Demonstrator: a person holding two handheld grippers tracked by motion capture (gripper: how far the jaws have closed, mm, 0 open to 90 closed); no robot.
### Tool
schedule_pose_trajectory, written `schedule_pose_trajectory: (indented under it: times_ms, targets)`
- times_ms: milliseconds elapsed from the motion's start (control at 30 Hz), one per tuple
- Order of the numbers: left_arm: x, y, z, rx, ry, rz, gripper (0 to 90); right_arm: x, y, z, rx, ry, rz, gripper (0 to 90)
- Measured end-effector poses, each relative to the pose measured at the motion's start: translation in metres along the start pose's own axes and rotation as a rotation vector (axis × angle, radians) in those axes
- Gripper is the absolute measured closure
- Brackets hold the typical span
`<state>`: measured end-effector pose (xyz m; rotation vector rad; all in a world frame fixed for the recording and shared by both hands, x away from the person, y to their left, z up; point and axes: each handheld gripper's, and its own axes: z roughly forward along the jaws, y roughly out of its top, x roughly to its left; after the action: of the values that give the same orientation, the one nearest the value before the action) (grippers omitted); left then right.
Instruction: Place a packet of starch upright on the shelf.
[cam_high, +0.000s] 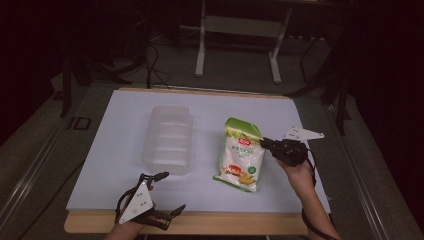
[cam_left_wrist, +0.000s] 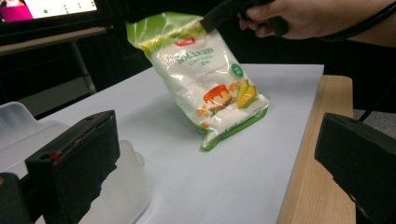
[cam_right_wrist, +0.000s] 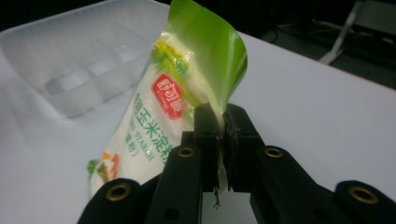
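Pinching the green top edge of the starch bag (cam_right_wrist: 163, 116), the right gripper (cam_right_wrist: 222, 130) has its fingers (cam_right_wrist: 205, 135) pressed together on the film, with only the thin seal between them. In the high view this right gripper (cam_high: 267, 144) sits at centre right of the frame, and the bag (cam_high: 241, 155) hangs tilted from it, its top raised and its lower edge still resting on the white sheet that covers the bench (cam_high: 300, 222). In the left gripper view the bag (cam_left_wrist: 205, 79) leans in the upper middle of the frame, top corner caught by the black fingers coming in from the upper right, bottom seam on the sheet.

The left gripper (cam_high: 167, 192) rests at the lower left of the high view, near the front edge of the bench, its fingers (cam_left_wrist: 79, 158) spread wide with nothing between them.

A clear plastic container (cam_high: 168, 140) lies left of the bag, apart from it, in the middle of the sheet; it shows at the upper left of the right gripper view (cam_right_wrist: 74, 70).
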<state>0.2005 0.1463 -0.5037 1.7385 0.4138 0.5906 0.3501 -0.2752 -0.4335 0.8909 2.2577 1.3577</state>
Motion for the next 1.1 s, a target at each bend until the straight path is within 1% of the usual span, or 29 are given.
schedule_pose_trajectory:
  times_ms: [33,133,233,267,300,333,367,400,433,500,567,600,667,700,733,833,867,900,933,967,1000,1033,1067,1100]
  targets:
    - [0.0,0.0,0.0,-0.005,-0.005,0.005,0.3,0.003,0.002,-0.002,-0.006,0.012,0.002,84.9]
    - [-0.002,0.002,0.002,-0.006,-0.031,-0.01,0.3,0.014,0.006,-0.008,-0.02,0.038,-0.017,84.9]
    - [-0.003,0.006,0.004,-0.007,-0.054,-0.044,0.3,0.023,0.008,-0.013,-0.04,0.075,-0.018,84.9]
    - [-0.003,0.007,0.004,-0.003,-0.052,-0.051,0.3,0.026,0.009,-0.014,-0.044,0.086,-0.019,84.9]
    - [-0.004,0.009,0.005,0.01,-0.039,-0.049,0.3,0.029,0.009,-0.016,-0.049,0.09,-0.027,84.9]
    - [-0.004,0.011,0.006,0.029,-0.04,-0.062,0.3,0.032,0.009,-0.017,-0.052,0.097,-0.031,84.9]
    - [-0.004,0.013,0.007,0.035,-0.074,-0.098,0.3,0.035,0.009,-0.019,-0.057,0.107,-0.036,84.9]
    - [-0.004,0.015,0.007,0.03,-0.103,-0.129,0.3,0.038,0.008,-0.021,-0.059,0.113,-0.042,84.9]
    - [-0.005,0.018,0.008,0.039,-0.117,-0.134,0.3,0.04,0.008,-0.022,-0.059,0.117,-0.044,84.9]
    - [-0.006,0.024,0.01,0.053,-0.135,-0.124,0.3,0.045,0.007,-0.026,-0.066,0.129,-0.051,84.9]
    - [-0.005,0.03,0.013,0.041,-0.149,-0.124,0.3,0.048,0.006,-0.029,-0.061,0.13,-0.062,84.9]
    - [-0.004,0.033,0.015,0.034,-0.15,-0.123,0.3,0.05,0.006,-0.03,-0.059,0.129,-0.065,84.9]
    - [0.001,0.039,0.02,0.026,-0.141,-0.115,0.3,0.052,0.006,-0.033,-0.054,0.129,-0.075,84.8]
    - [0.003,0.042,0.024,0.028,-0.129,-0.111,0.3,0.052,0.005,-0.034,-0.051,0.125,-0.081,84.9]
    - [0.007,0.046,0.028,0.038,-0.12,-0.106,0.3,0.053,0.005,-0.035,-0.047,0.123,-0.081,84.8]
    - [0.016,0.056,0.043,0.056,-0.111,-0.106,0.3,0.054,0.002,-0.038,-0.048,0.121,-0.086,84.8]
    - [0.019,0.059,0.048,0.075,-0.105,-0.103,0.3,0.055,0.002,-0.039,-0.048,0.12,-0.084,84.8]
    - [0.022,0.062,0.054,0.096,-0.101,-0.111,0.3,0.055,0.0,-0.04,-0.05,0.127,-0.081,84.8]
    - [0.026,0.065,0.059,0.118,-0.106,-0.121,0.3,0.056,-0.001,-0.04,-0.053,0.129,-0.081,84.8]
    - [0.03,0.067,0.066,0.148,-0.123,-0.137,0.3,0.056,-0.001,-0.041,-0.055,0.129,-0.085,84.8]
    - [0.035,0.068,0.073,0.178,-0.13,-0.145,0.3,0.057,-0.002,-0.041,-0.054,0.126,-0.087,84.8]
    - [0.039,0.069,0.08,0.195,-0.142,-0.162,0.2,0.056,-0.002,-0.042,-0.055,0.127,-0.086,84.8]
    - [0.043,0.07,0.085,0.192,-0.153,-0.175,0.3,0.056,-0.003,-0.042,-0.056,0.128,-0.086,84.8]
    - [0.046,0.071,0.09,0.186,-0.15,-0.177,0.3,0.056,-0.003,-0.042,-0.058,0.127,-0.087,84.8]
